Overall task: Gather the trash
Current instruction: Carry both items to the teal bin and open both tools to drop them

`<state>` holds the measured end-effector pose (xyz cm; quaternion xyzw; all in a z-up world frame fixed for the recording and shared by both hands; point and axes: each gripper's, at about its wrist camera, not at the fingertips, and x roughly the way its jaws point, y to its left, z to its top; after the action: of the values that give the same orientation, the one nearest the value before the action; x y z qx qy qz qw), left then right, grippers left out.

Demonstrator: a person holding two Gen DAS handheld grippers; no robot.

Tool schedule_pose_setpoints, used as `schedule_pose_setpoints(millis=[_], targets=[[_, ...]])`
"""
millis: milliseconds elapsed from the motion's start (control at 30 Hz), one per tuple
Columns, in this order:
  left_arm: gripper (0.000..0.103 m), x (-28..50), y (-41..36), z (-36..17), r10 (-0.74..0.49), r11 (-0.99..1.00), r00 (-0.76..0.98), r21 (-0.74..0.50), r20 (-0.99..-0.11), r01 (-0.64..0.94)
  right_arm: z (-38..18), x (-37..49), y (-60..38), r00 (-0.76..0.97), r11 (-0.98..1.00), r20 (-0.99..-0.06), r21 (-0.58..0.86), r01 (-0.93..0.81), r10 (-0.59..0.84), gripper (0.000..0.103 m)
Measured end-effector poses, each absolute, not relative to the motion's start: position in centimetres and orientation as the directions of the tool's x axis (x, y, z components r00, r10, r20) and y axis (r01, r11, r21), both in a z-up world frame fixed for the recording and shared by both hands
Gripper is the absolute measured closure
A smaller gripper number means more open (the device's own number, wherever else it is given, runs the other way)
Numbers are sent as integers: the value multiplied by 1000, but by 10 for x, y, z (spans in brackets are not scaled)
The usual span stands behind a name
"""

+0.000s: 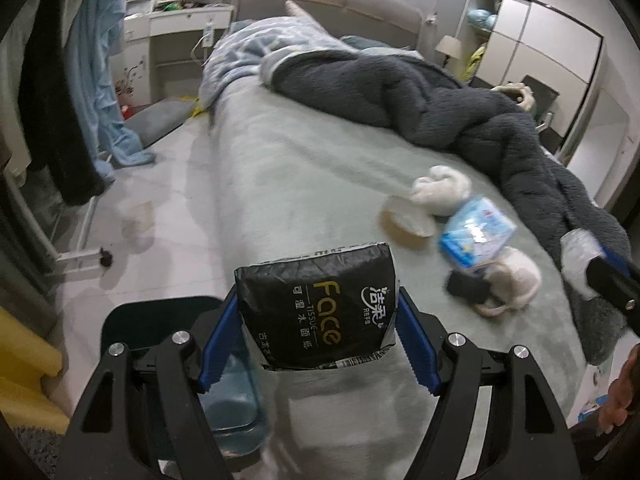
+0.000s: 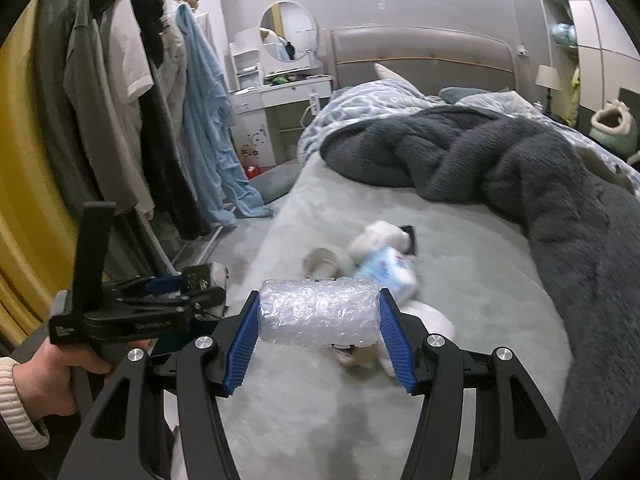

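Clamped between the blue pads of the left gripper [image 1: 318, 320], a black tissue pack [image 1: 316, 306] printed "Face" fills the near middle of the left wrist view, held above the foot edge of the bed [image 1: 280, 168]. Below it, at about 7 o'clock, a dark bin [image 1: 132, 320] with a clear liner stands on the floor beside the bed.

On the right wrist camera, the right gripper [image 2: 320, 312] is closed on a roll of bubble wrap [image 2: 318, 310], squeezed end to end between its two pads, also over the bed's near edge. At 9 o'clock in that view the left gripper [image 2: 192, 284] shows from the side with the pack in its tips, and the person's left hand [image 2: 60, 372] grips its handle.

More litter lies on the grey-green bed cover ahead of both grippers: a paper cup [image 1: 408, 222] on its side, a blue and white packet [image 1: 476, 234] just right of it, crumpled white tissues [image 1: 440, 188] touching both, and a small black item [image 1: 466, 290] near 4 o'clock from the cup. All of these are blurred.

A dark fleece blanket [image 2: 500, 160] is heaped across the bed from 12 to 3 o'clock. Clothes [image 2: 132, 92] hang on a rack at 10 o'clock.
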<state>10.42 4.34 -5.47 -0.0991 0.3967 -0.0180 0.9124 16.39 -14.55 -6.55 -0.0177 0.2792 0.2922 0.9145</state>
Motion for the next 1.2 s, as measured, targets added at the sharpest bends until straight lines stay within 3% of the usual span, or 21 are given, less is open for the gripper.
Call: schedule_pose_setpoints(millis=[567, 1200], targets=[[27, 118, 119, -77, -65, 977, 521, -161, -851, -141, -46, 173, -37, 568, 742, -561, 132, -657, 603, 44], [27, 107, 221, -161, -130, 939, 284, -210, -950, -274, -103, 215, 94, 359, 634, -706, 163, -756, 610, 44]])
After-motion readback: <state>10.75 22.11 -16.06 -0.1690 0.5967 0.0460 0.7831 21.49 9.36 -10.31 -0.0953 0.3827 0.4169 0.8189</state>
